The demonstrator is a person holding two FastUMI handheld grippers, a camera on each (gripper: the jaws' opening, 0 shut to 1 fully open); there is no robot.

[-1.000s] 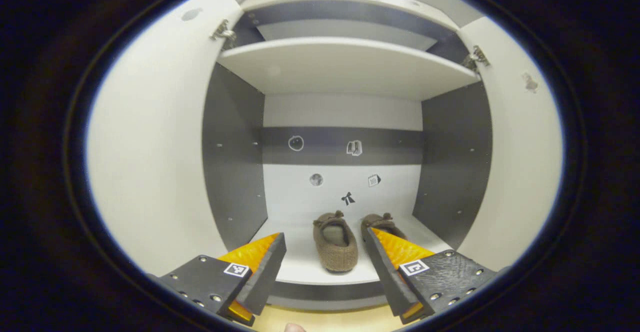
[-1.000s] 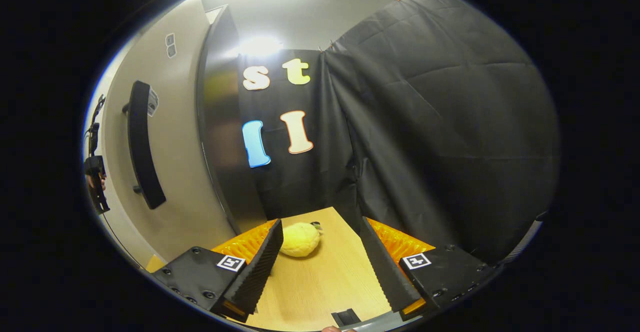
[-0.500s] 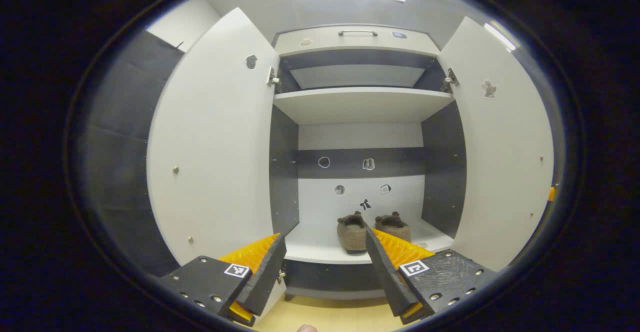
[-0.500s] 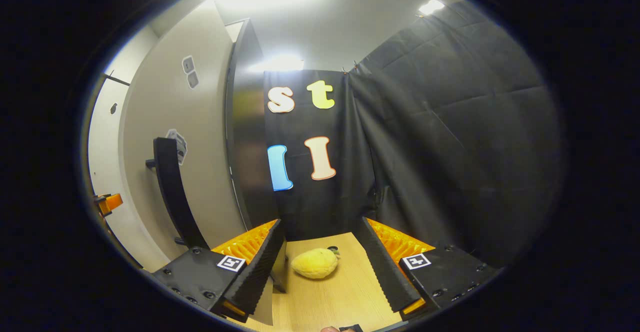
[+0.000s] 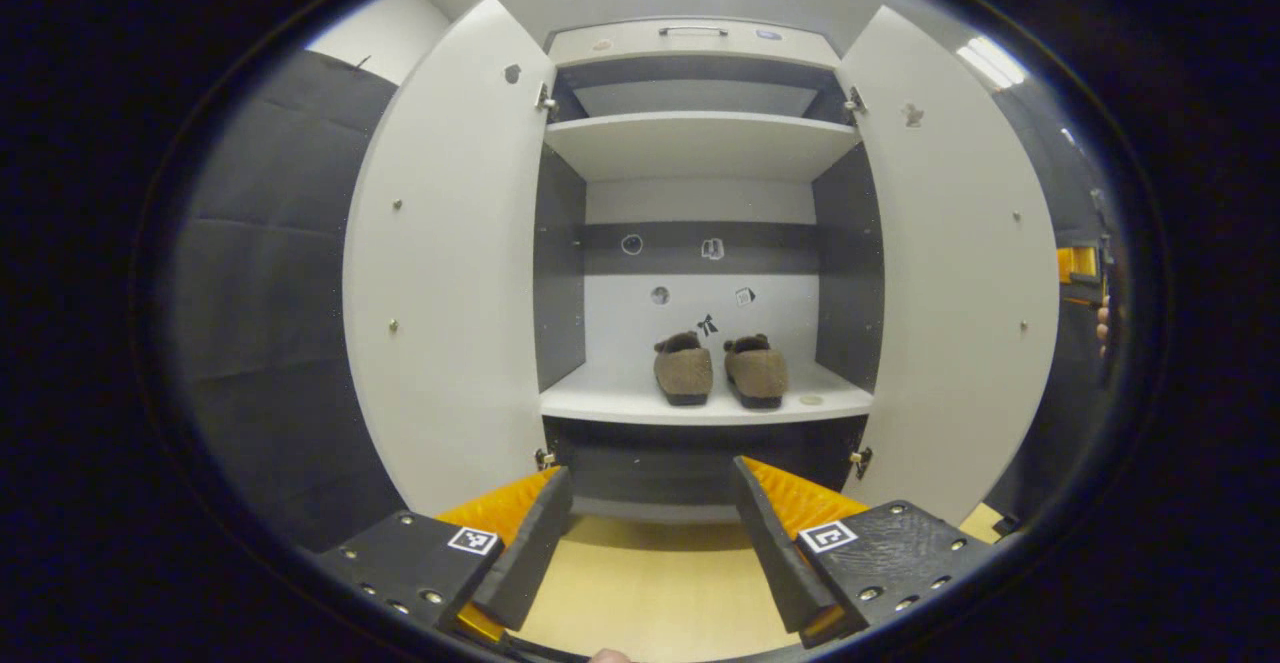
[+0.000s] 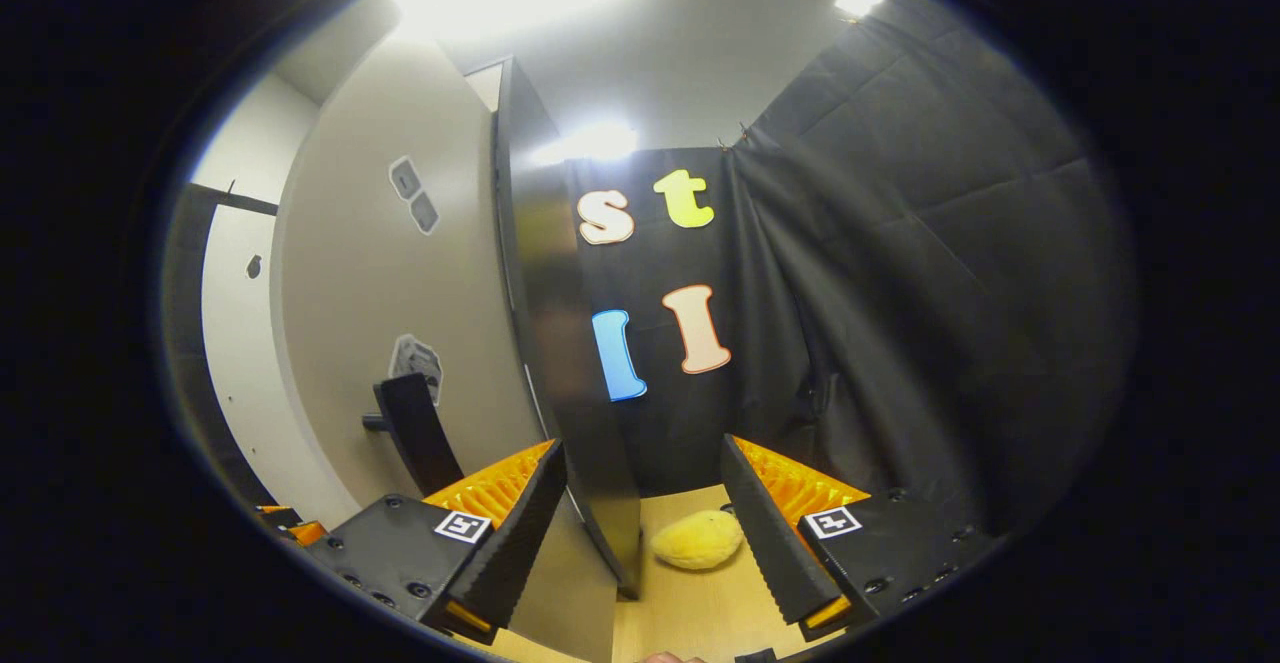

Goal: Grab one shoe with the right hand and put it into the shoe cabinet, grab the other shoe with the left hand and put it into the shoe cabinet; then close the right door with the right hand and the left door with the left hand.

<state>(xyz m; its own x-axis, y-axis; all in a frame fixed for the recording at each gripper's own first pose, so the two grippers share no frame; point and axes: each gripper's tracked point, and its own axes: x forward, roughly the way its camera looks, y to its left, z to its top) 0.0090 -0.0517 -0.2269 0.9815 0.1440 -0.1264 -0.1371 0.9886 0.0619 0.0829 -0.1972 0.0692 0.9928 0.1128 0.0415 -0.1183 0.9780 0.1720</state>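
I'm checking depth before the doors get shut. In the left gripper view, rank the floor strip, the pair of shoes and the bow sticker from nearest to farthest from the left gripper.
1. Floor strip, between the left gripper fingers.
2. Pair of shoes, on the lower shelf.
3. Bow sticker, on the back panel behind them.

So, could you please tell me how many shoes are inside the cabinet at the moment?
2. Both stand side by side on the lower shelf of the open cabinet: the left shoe and the right shoe, heels toward the camera. The upper shelves look bare, though their tops are partly hidden.
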